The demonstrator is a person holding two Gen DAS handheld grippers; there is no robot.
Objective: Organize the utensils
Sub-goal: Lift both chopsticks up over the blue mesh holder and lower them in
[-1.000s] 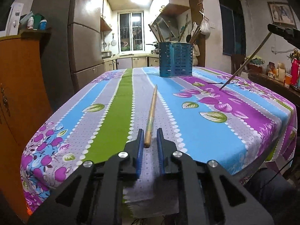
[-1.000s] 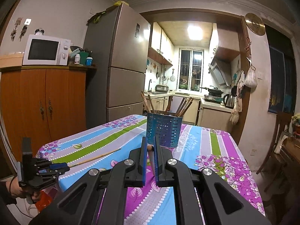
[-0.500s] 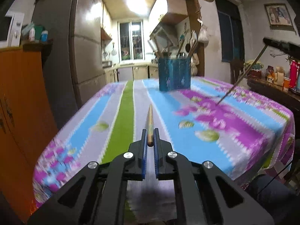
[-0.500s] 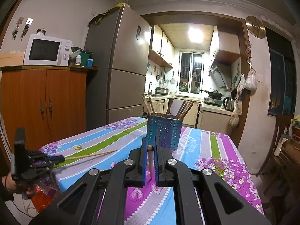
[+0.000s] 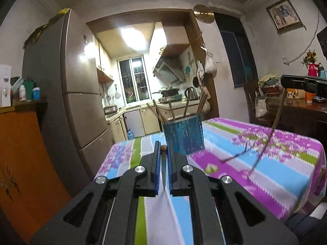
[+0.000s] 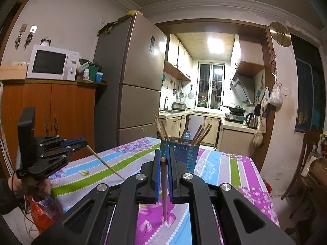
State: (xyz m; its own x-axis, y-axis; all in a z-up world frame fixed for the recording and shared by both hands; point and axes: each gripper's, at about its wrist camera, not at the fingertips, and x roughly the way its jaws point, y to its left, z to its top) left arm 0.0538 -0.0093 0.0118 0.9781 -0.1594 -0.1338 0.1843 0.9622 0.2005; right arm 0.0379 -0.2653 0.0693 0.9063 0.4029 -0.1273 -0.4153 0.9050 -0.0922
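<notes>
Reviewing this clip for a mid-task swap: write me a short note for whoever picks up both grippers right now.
Left gripper: shut on a chopstick, lifted clear of the table, thin end angled down toward the cloth.
Right gripper: shut on a second chopstick, thin end pointing down, just above the tablecloth.
Blue utensil holder: upright at the table's far end, already holding several chopsticks.
Done: both loose chopsticks picked up; I see no other utensil on the cloth.
Left: carry each chopstick to the holder and drop it in, probably one hand at a time to avoid crossing.
</notes>
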